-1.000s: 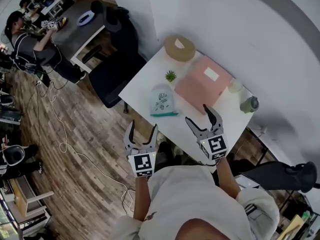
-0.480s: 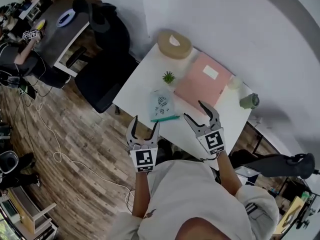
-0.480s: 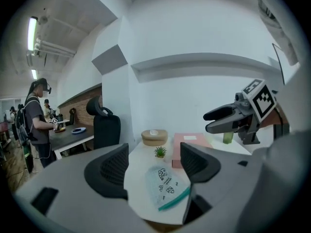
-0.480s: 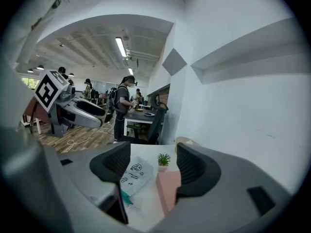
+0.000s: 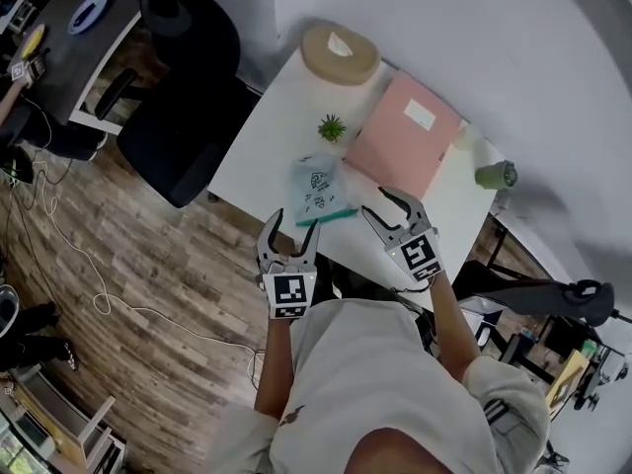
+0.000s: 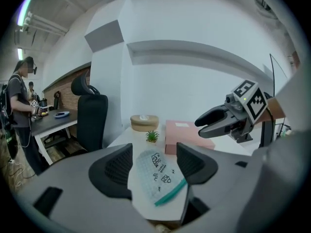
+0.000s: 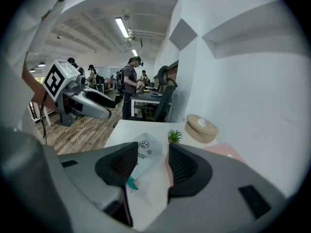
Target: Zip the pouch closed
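Looking steeply down in the head view, we see a white table (image 5: 259,156) with a pale printed pouch (image 5: 316,184) lying near its front edge. The pouch's teal zipper strip (image 5: 330,215) is turned toward the person. Only this view shows a green cup (image 5: 494,175) at the table's far right, and the left gripper (image 5: 289,233) and right gripper (image 5: 376,203) together from above. The left gripper view adds a person (image 6: 18,101) standing at a dark desk off to the left, and a side view of the right gripper hanging above the table. The right gripper view alone shows ceiling light strips (image 7: 121,27) and several people deeper in the room.

Behind the pouch on the table stand a small green plant (image 5: 332,126), a flat pink box (image 5: 407,134) and a round tan container (image 5: 340,52). The table sits against a white wall (image 5: 444,18). A black office chair (image 5: 178,117) stands just beside it on a wood plank floor (image 5: 118,255).

The left gripper hovers at the table's front edge, close to the zipper strip. Its fingers are apart and closing, with nothing pinched; in its own view the pouch shows through the gap, lying beyond the pads. The right gripper hovers over the table between the pouch and the pink box's near corner. Its fingers are also apart and closing, empty, and the pouch is visible past them.
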A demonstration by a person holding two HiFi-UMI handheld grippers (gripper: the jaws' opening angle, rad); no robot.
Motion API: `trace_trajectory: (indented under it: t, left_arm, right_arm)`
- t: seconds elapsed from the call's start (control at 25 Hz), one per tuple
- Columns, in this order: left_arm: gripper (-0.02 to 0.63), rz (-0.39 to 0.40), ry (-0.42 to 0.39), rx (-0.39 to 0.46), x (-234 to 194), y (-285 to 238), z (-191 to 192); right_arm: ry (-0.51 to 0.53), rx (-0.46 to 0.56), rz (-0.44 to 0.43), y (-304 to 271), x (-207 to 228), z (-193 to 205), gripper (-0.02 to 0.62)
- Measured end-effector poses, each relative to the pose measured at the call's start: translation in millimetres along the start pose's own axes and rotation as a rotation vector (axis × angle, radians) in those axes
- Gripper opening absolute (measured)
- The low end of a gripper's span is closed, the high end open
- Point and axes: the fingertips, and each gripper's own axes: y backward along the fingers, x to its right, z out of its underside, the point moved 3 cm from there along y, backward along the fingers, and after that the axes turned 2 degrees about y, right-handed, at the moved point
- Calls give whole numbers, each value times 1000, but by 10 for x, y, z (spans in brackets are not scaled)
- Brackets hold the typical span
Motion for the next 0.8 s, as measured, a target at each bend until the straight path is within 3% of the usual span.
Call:
trace_trajectory:
  t: [0.4,0.8]
  left_arm:
    - [230,64,70,-131,335,-309,592]
    - [172,121,114,-218,841,-670,911]
  right_arm:
    - [55,-147,-175,-293,-42,644,155]
    - [177,-214,-366,-443,-181,1035,115]
